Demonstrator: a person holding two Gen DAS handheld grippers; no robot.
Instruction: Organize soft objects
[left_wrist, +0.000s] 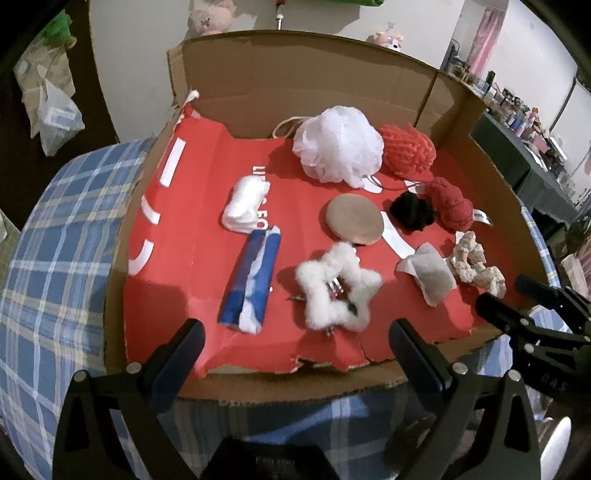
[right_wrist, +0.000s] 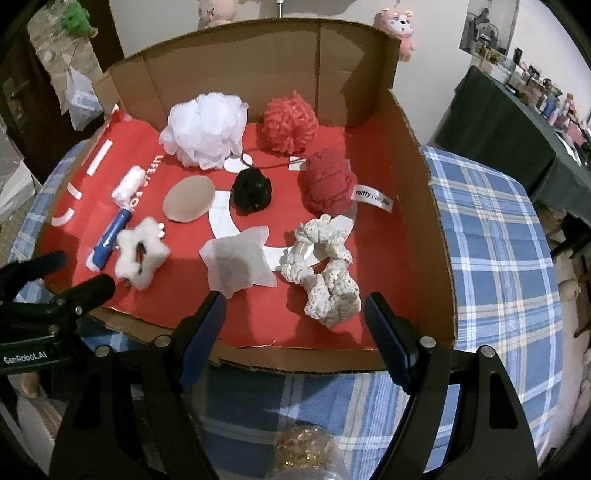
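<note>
Soft items lie on red paper inside an open cardboard box (left_wrist: 314, 74) (right_wrist: 258, 66). Among them are a white mesh pouf (left_wrist: 338, 147) (right_wrist: 205, 125), a fluffy white star clip (left_wrist: 338, 286) (right_wrist: 140, 254), a cream crochet scrunchie (left_wrist: 476, 266) (right_wrist: 325, 277), two red yarn balls (left_wrist: 406, 149) (right_wrist: 290, 122), a black pompom (left_wrist: 412, 210) (right_wrist: 251, 194), a beige round puff (left_wrist: 354, 219) (right_wrist: 189, 198), a white pouch (left_wrist: 430, 275) (right_wrist: 238, 264) and a blue-and-white roll (left_wrist: 251, 280) (right_wrist: 110, 240). My left gripper (left_wrist: 295, 345) hangs open before the star clip. My right gripper (right_wrist: 295, 319) hangs open before the scrunchie. Neither holds anything.
The box rests on a blue plaid cloth (left_wrist: 51, 240) (right_wrist: 495, 240). A rolled white cloth (left_wrist: 243, 203) (right_wrist: 127, 186) lies at the left on the red paper. Plush toys (right_wrist: 399, 26) hang on the back wall, and a cluttered dark table (right_wrist: 517, 122) stands at the right.
</note>
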